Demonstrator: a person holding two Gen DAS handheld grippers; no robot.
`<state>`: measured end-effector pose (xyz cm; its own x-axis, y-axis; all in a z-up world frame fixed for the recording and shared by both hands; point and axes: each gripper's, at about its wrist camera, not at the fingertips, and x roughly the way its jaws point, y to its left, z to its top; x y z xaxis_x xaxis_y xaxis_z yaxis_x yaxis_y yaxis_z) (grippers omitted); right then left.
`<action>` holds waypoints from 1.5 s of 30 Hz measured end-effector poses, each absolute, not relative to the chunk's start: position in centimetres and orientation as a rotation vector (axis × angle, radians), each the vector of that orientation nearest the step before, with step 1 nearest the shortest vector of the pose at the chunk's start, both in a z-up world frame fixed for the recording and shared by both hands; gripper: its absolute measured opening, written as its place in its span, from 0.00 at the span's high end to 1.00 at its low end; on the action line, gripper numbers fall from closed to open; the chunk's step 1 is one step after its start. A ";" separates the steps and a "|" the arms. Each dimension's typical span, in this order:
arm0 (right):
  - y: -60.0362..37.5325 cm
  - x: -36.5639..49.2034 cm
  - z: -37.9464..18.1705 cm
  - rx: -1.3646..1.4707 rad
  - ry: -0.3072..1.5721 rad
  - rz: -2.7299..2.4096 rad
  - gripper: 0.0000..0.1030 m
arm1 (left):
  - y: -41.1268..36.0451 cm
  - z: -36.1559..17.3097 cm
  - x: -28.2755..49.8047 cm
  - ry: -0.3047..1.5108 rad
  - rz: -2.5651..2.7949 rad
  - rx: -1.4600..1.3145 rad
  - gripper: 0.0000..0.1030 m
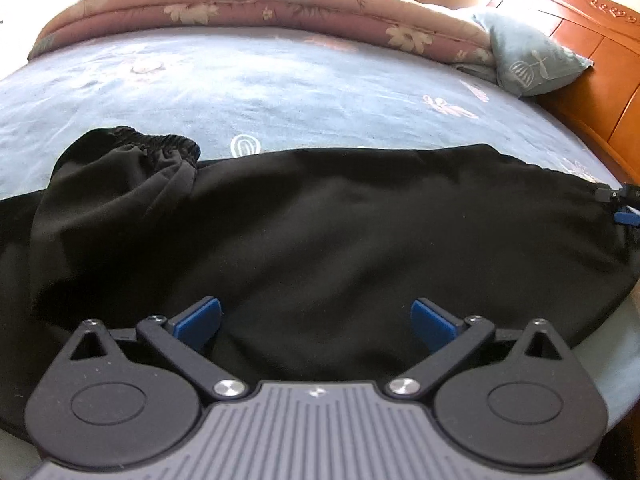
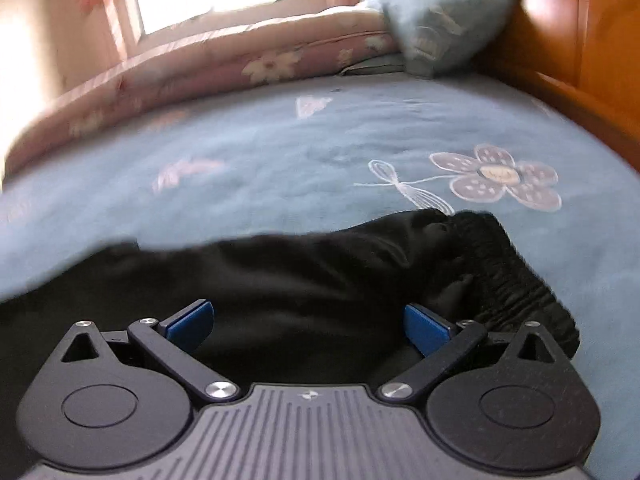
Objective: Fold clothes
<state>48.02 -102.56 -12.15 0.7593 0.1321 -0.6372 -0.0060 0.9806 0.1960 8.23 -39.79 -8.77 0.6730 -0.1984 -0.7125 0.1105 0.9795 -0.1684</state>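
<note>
While the black garment (image 1: 320,220) is spread flat across the blue bed sheet (image 1: 240,88), the left tool (image 1: 316,320) is held just above its near edge, blue pads (image 1: 200,318) parted wide and nothing caught between them. A gathered elastic band (image 1: 168,144) is seen at the garment's far left in that view, folded over onto the cloth. At the right edge of the same view, a small part of the right tool (image 1: 618,204) is glimpsed beside the garment's end. From the right wrist, the right tool (image 2: 308,324) is likewise seen spread open over black cloth, gripping nothing, with another ribbed elastic band (image 2: 508,276) just beyond its right pad. A pink floral quilt (image 1: 260,4) is bunched along the bed's far side, a pale blue pillow (image 1: 524,56) is propped against the wooden headboard (image 1: 600,60).
</note>
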 end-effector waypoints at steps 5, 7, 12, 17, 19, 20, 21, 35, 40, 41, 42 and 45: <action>-99.0 46.9 -9.9 0.141 0.717 0.093 0.00 | -44.9 -7.0 13.1 0.795 -0.247 -0.050 0.02; -97.2 46.7 -9.0 0.113 0.718 0.099 0.00 | -45.5 -6.3 15.6 0.782 -0.245 -0.003 0.02; -92.8 47.3 -5.5 0.023 0.708 0.148 0.00 | -44.1 -5.2 24.0 0.738 -0.108 0.091 0.02; -89.8 48.0 -2.1 -0.040 0.651 0.137 0.00 | -42.1 -6.4 33.1 0.800 0.000 0.107 0.29; -88.8 48.3 -1.3 -0.059 0.647 0.128 0.00 | -40.6 -7.2 36.3 0.839 0.021 0.104 0.46; -88.4 48.5 -1.0 -0.067 0.648 0.122 0.00 | -40.3 -7.7 37.7 0.861 0.014 0.111 0.46; -88.0 48.7 -0.8 -0.072 0.652 0.118 0.00 | -40.6 -8.4 39.1 0.879 0.014 0.127 0.46; -83.5 50.3 2.1 -0.197 0.624 0.183 0.00 | -45.0 -8.7 51.3 0.830 0.132 0.009 0.84; -82.8 50.0 1.2 -0.170 0.645 0.255 0.00 | -44.2 -6.6 53.8 0.792 0.196 -0.074 0.84; -82.7 49.8 1.1 -0.168 0.642 0.269 0.00 | -43.5 -6.2 53.9 0.790 0.209 -0.091 0.84; -82.7 49.7 0.9 -0.165 0.641 0.283 0.00 | -42.4 -5.9 53.2 0.788 0.219 -0.107 0.84; -82.7 50.2 0.3 -0.117 0.664 0.296 0.00 | -39.1 -5.0 50.7 0.757 0.244 -0.143 0.84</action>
